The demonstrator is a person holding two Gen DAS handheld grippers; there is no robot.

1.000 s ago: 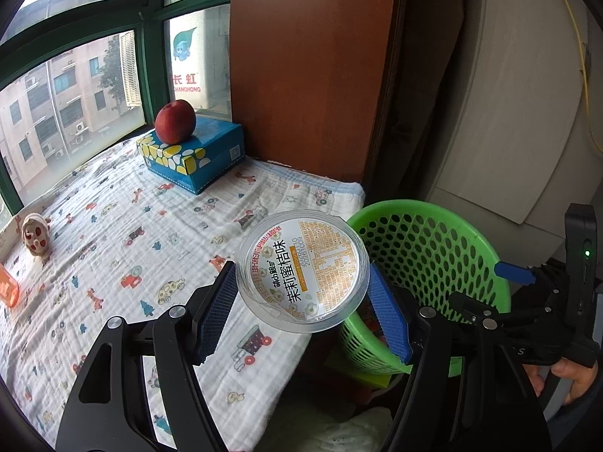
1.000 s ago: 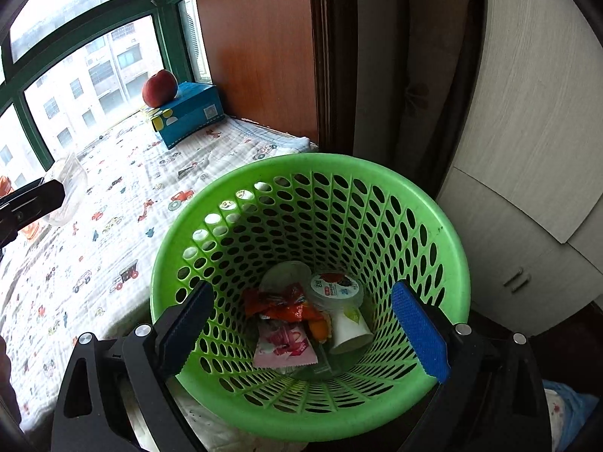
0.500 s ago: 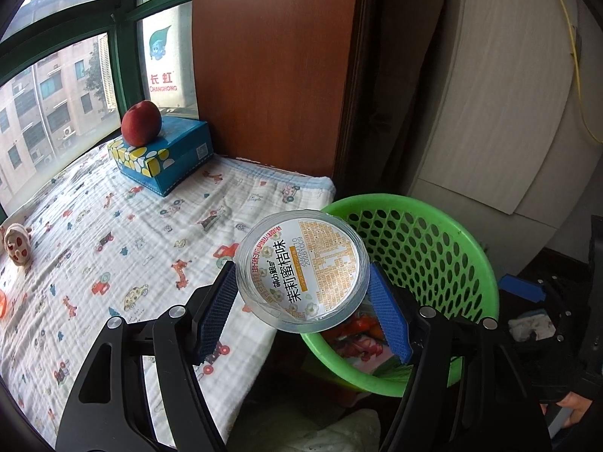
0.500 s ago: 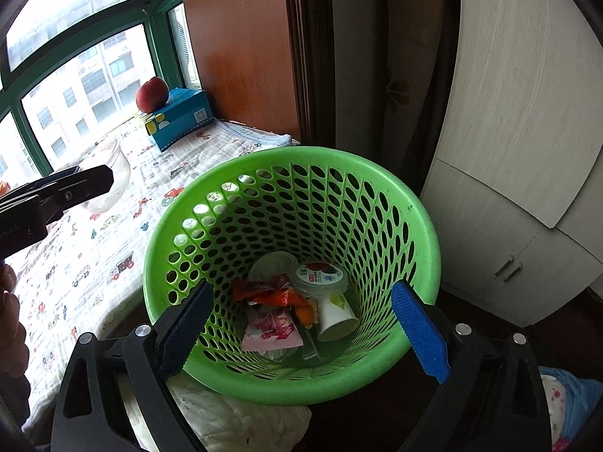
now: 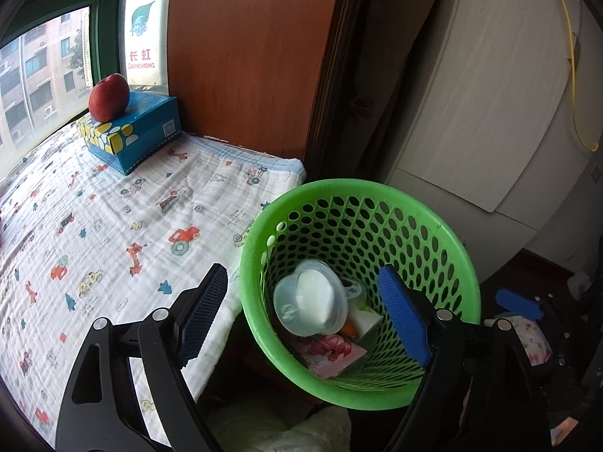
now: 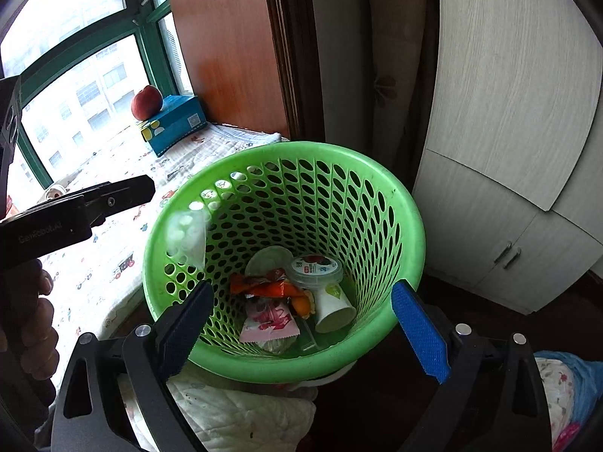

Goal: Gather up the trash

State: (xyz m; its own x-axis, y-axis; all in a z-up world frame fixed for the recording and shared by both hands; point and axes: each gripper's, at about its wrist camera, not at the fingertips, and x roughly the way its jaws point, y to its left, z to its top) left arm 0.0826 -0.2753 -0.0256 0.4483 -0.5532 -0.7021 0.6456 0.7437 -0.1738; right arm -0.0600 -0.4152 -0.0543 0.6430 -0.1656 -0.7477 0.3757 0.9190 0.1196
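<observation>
A green perforated basket [image 5: 444, 233] [image 6: 399, 196] stands beside the bed. A clear plastic cup [image 5: 309, 303] is loose in the air inside the basket, blurred in the right wrist view [image 6: 186, 237] near the left wall. My left gripper [image 5: 303, 312] is open and empty above the basket's near rim. My right gripper [image 6: 301, 324] is open and empty, its pads on either side of the basket's near rim. On the basket floor lie a red wrapper [image 6: 264, 287], a pink wrapper [image 6: 269, 324] and a white lidded cup [image 6: 324, 290].
A printed blanket [image 5: 94, 226] covers the bed at left. A blue tissue box [image 5: 130, 133] with a red apple [image 5: 109, 98] on it stands by the window. A wooden panel [image 5: 245, 56] and pale cabinet doors [image 6: 527, 113] stand behind the basket.
My left gripper moved right over the basket and opened. The plastic cup left its jaws and is dropping into the basket. My right gripper stayed open at the basket.
</observation>
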